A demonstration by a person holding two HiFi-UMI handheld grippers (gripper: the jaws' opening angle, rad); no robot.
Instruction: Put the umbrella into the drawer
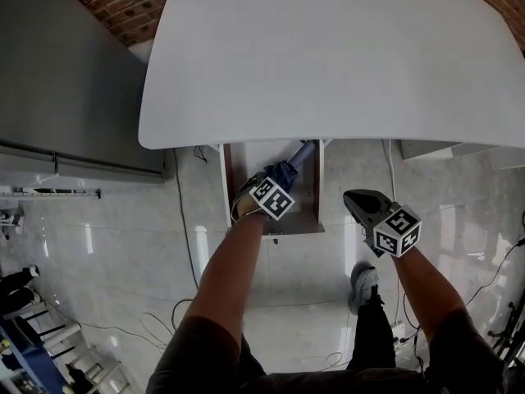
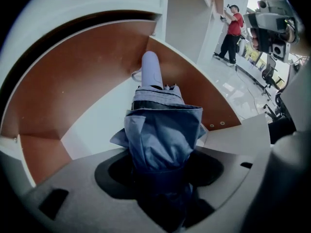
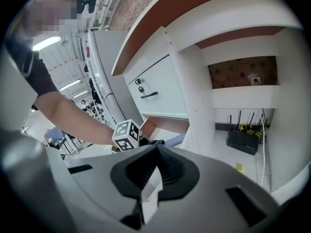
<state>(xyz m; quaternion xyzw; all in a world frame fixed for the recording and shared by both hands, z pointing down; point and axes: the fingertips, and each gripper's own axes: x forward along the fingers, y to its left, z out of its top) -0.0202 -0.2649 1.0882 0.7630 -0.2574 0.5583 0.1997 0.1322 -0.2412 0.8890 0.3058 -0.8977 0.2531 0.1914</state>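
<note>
Where the white table (image 1: 328, 56) overhangs it, the open brown-walled drawer (image 1: 238, 171) has the folded blue umbrella (image 2: 163, 130) pointing steeply into it, pale handle foremost. The left claw (image 2: 160, 174) grasps the umbrella's canopy. The right claw (image 3: 148, 188) hangs clenched and empty beside the drawer.

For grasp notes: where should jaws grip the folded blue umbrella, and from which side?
Grip the umbrella by its folded canopy, from the rear end along its length, as the left gripper does: bunched fabric fills the jaws, the handle points into the drawer.
</note>
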